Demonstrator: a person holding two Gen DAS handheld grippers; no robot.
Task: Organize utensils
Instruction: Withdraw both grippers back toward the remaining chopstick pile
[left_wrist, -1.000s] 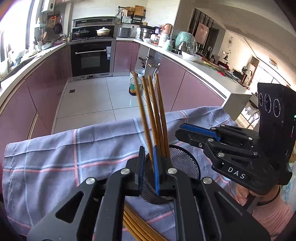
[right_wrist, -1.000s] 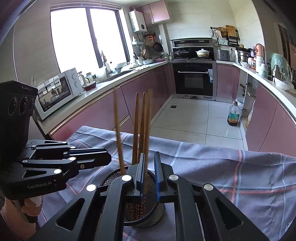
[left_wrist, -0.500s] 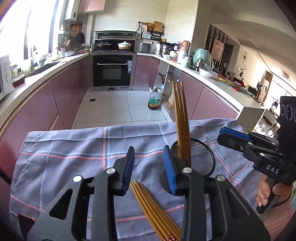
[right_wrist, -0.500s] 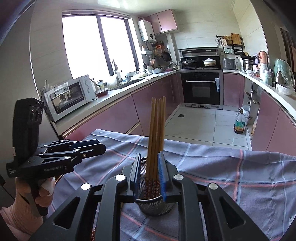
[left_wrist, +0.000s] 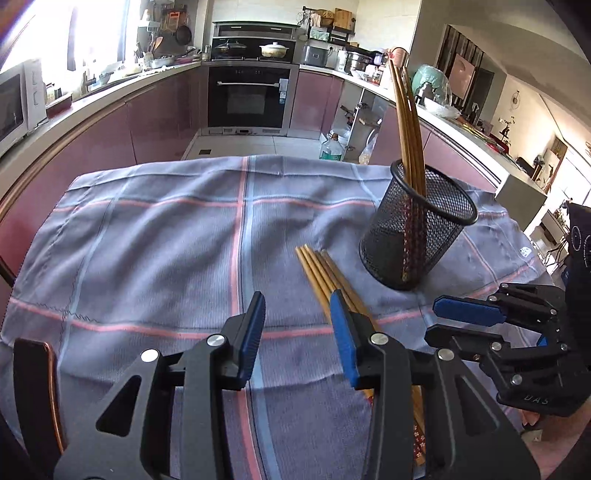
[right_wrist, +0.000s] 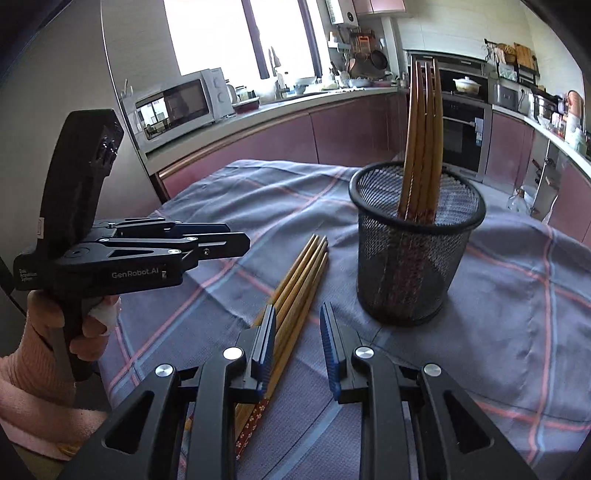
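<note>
A black mesh cup (left_wrist: 417, 236) (right_wrist: 406, 266) stands on the checked cloth (left_wrist: 147, 240) (right_wrist: 517, 295) with several wooden chopsticks (left_wrist: 406, 110) (right_wrist: 423, 129) upright in it. A bundle of loose chopsticks (left_wrist: 325, 273) (right_wrist: 299, 280) lies flat in front of the cup. My left gripper (left_wrist: 297, 314) (right_wrist: 236, 236) hovers open over the cloth, its right finger above the bundle. My right gripper (right_wrist: 298, 321) (left_wrist: 434, 321) is low over the bundle's near end, its jaws opening. The sticks lie below the gap, untouched by the pads.
The cloth covers a table whose far edge drops to the kitchen floor. A microwave (right_wrist: 177, 103) sits on the left counter and an oven (left_wrist: 251, 96) stands at the back. A dark copper-edged object (left_wrist: 33, 387) is at the left gripper's near left.
Both grippers were shut at the upright chopsticks over the cup. They have opened, drawn back from the cup and sunk toward the loose bundle. The chopsticks stay standing in the cup.
</note>
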